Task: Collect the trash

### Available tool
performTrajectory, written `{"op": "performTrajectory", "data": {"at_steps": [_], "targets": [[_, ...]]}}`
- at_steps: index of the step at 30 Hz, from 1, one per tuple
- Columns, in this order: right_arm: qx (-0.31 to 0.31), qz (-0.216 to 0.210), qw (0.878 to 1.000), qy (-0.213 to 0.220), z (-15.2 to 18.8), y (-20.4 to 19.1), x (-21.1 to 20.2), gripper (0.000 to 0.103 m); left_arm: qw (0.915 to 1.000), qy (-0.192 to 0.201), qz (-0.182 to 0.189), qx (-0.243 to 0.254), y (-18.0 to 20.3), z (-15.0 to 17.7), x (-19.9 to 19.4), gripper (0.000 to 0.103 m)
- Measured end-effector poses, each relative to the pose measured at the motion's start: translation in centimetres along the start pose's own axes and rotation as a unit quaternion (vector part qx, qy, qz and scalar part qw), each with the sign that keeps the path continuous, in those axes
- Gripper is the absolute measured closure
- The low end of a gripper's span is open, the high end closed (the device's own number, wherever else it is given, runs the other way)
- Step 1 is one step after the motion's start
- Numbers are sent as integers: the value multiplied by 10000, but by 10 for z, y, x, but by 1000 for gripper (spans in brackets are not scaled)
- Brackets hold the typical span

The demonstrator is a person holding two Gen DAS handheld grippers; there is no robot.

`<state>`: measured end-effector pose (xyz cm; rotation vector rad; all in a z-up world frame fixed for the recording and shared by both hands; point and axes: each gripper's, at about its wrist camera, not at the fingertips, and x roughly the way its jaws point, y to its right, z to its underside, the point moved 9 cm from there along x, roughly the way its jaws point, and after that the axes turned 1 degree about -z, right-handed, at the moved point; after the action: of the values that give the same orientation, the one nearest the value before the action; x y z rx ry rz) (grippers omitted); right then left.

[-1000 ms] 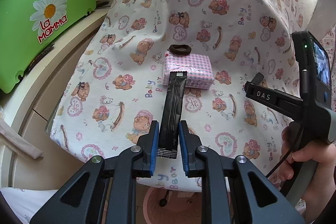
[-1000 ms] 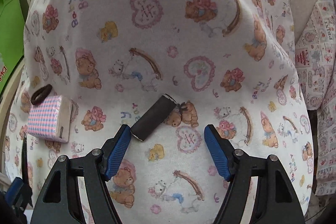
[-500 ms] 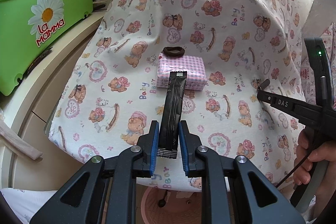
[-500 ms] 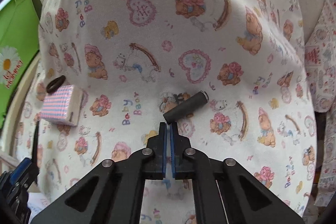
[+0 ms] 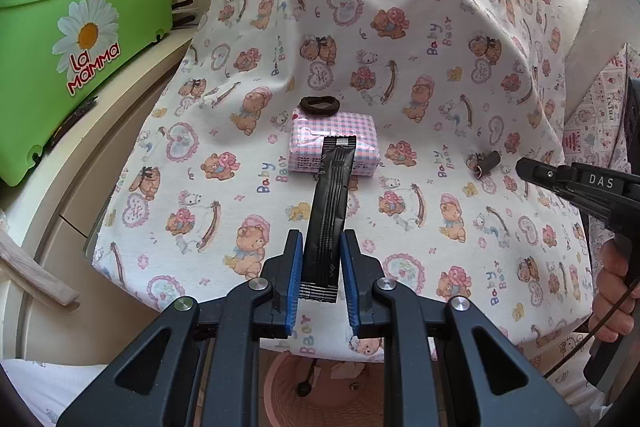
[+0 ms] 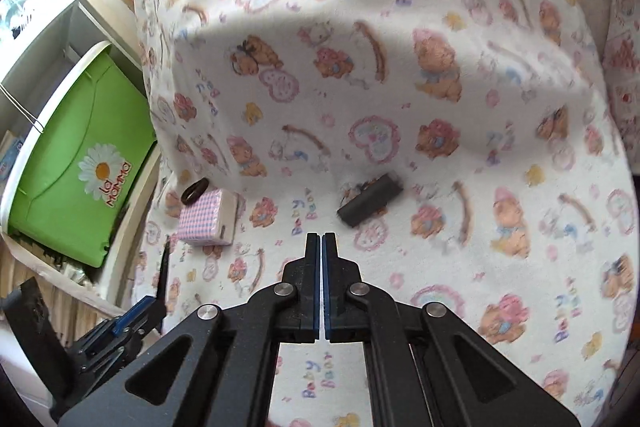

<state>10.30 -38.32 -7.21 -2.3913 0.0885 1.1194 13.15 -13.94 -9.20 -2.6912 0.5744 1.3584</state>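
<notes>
My left gripper (image 5: pixel 320 259) is shut on a long black sachet wrapper (image 5: pixel 330 211) that sticks out forward over the teddy-bear cloth (image 5: pixel 420 39). Its far end overlaps a pink checked tissue pack (image 5: pixel 340 129). A small dark tube-shaped wrapper (image 6: pixel 370 200) lies loose on the cloth, a little ahead and right of my right gripper (image 6: pixel 322 241), whose jaws are shut with nothing between them. In the left wrist view that dark tube (image 5: pixel 488 163) lies just left of the right gripper's tip (image 5: pixel 528 169). The left gripper (image 6: pixel 160 291) shows at the lower left of the right wrist view.
A dark hair tie (image 5: pixel 320 104) lies behind the tissue pack (image 6: pixel 206 221). A green plastic box (image 5: pixel 68 27) with a daisy logo stands at the left. A pink basket (image 5: pixel 320 387) sits on the floor below the cloth's front edge. A hand (image 5: pixel 612 291) holds the right gripper's handle.
My right gripper went from open around the dark tube to shut and empty, then pulled back and up; the tube stays on the cloth. The left gripper keeps its hold on the sachet.
</notes>
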Motion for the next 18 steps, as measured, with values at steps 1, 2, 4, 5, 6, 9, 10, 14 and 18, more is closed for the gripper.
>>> {"op": "performTrajectory", "data": {"at_steps": [1, 2, 4, 5, 6, 9, 10, 14, 18], "targets": [[-152, 225, 9996, 111, -3, 0, -1, 101, 10000, 2, -1, -2, 0, 0, 0, 85], [-252, 406, 9988, 138, -6, -1, 0, 101, 10000, 3, -5, -2, 0, 0, 0, 85], [-127, 511, 9986, -45, -6, 6, 6, 97, 10000, 1, -17, 0, -1, 0, 0, 85], [45, 527, 9986, -94, -10, 14, 7, 88, 10000, -3, -24, 3, -2, 1, 0, 85], [279, 532, 9982, -76, -11, 20, 10, 70, 10000, -12, -33, 5, -2, 1, 1, 85], [722, 560, 9958, 106, -18, 29, 17, 42, 10000, -36, -53, 11, -2, 3, 2, 85], [792, 618, 9948, 136, -20, 29, 20, 42, 10000, -39, -59, 12, -2, 3, 3, 85], [774, 1088, 9908, 194, -23, 27, 34, 42, 10000, -29, -78, 23, -3, 2, 2, 85], [255, 2068, 9774, 350, -22, 18, 49, 42, 10000, -2, -98, -11, -7, 0, 1, 85]]}}
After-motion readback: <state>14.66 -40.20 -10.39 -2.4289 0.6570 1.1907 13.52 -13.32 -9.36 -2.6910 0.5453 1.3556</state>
